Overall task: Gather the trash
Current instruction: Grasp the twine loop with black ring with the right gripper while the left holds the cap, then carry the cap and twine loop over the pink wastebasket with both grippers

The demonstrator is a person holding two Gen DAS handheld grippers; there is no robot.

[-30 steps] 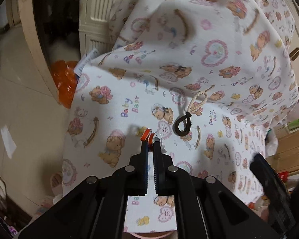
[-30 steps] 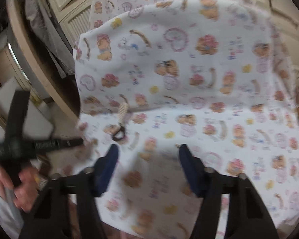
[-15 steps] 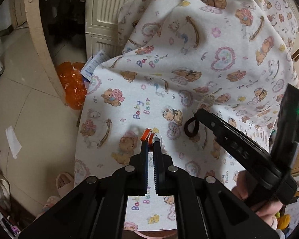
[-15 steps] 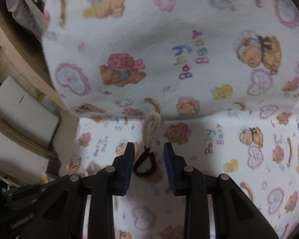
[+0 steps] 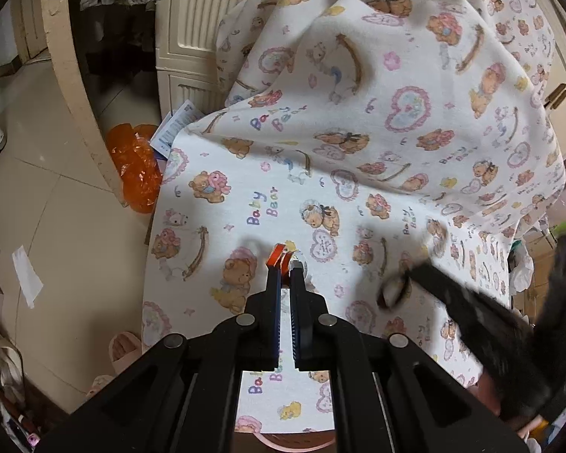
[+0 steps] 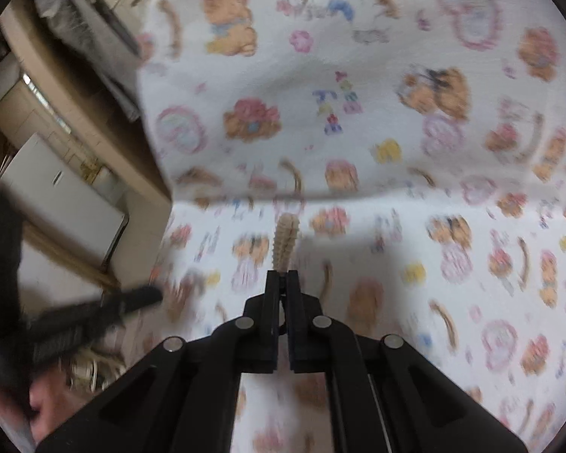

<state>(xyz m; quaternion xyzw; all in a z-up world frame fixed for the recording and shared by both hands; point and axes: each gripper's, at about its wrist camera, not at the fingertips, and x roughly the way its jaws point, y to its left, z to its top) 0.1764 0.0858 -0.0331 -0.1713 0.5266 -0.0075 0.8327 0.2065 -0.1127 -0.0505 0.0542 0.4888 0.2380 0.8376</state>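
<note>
My left gripper (image 5: 286, 264) is shut on a small orange and silver wrapper (image 5: 279, 255), held just above the bear-print blanket (image 5: 358, 143). My right gripper (image 6: 282, 278) is shut on a strap with a beige braided end (image 6: 287, 239) and a black loop. In the left wrist view the right gripper (image 5: 407, 275) shows blurred at the right, with the black loop (image 5: 390, 292) at its tip. In the right wrist view the left gripper (image 6: 147, 296) shows blurred at the lower left.
The blanket covers a seat and its raised back. An orange plastic bag (image 5: 136, 166) and a printed paper (image 5: 175, 128) lie on the floor beside a curved cream frame (image 5: 75, 87). Cream cabinets (image 5: 192, 41) stand behind. Slippers (image 5: 122, 347) lie at the lower left.
My right gripper has closed on the strap's black loop and pulled it toward the blanket's near right. My left gripper stays shut on the wrapper, hardly moved.
</note>
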